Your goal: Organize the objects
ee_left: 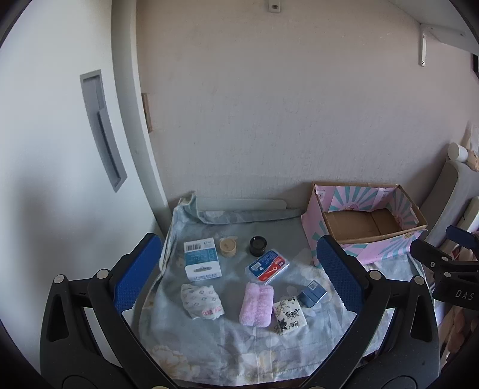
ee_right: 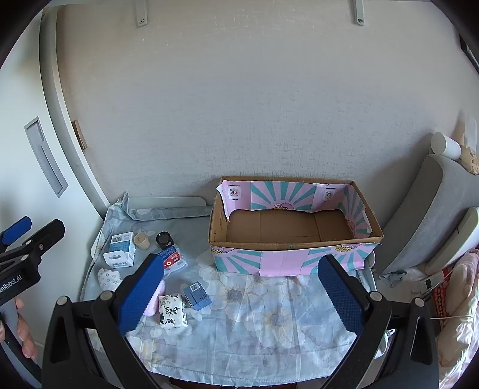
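Blue-padded left tongs [ee_left: 238, 275] and right tongs [ee_right: 241, 294] both spread wide, nothing between pads, hovering above surface. Floral cloth [ee_right: 269, 314] covers surface. Near edge: patterned tissue pack [ee_left: 289, 314], pink towel roll [ee_left: 256, 303], small blue box [ee_left: 312, 293], white bundled cloth [ee_left: 201, 300]. Behind: dental floss pack [ee_left: 267, 267], white-blue carton [ee_left: 202, 258], beige cup [ee_left: 227, 247], black jar [ee_left: 258, 246]. Farthest right: pink-teal cardboard box [ee_right: 287, 257], open, against wall.

Behind your bench you face a pale textured wall [ee_right: 239, 104] with two metal brackets [ee_right: 140, 16] screwed in near its top. To the left stands a white door [ee_left: 54, 134] with a recessed grey handle [ee_left: 103, 131]; to the right, a grey cushioned chair [ee_right: 419, 209] and a white cylinder [ee_right: 446, 145] resting on top of it.
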A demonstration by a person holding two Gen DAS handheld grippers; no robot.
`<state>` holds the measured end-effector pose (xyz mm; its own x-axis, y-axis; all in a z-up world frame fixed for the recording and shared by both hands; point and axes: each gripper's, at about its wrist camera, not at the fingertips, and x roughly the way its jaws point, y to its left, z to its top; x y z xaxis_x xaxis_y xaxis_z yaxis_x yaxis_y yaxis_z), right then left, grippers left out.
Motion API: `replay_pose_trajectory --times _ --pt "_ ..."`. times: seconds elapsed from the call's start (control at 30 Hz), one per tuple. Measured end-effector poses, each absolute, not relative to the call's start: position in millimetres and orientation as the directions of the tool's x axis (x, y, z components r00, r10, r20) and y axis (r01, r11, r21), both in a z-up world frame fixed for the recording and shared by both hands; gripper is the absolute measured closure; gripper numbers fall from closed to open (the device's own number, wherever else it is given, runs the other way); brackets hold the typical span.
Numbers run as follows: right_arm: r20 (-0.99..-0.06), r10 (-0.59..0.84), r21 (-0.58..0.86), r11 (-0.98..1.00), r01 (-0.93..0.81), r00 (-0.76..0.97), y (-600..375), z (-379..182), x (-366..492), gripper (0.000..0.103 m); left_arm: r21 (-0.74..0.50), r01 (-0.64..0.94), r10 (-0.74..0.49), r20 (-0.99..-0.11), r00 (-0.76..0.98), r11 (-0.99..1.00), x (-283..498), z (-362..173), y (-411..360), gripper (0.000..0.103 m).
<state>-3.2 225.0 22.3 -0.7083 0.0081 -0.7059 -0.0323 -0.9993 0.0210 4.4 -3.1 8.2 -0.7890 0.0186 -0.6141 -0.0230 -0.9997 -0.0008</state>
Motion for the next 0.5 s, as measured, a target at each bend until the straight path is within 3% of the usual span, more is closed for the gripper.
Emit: replay_pose_trajectory --times 0.5 --pt "-0.701 0.011 0.015 -0.999 -0.031 -0.713 225.7 23.3 -4.0 0.000 -0.013 -0.035 0.035 -0.631 -0.775 -0.999 -0.8 12.1 -1.3 0.000"
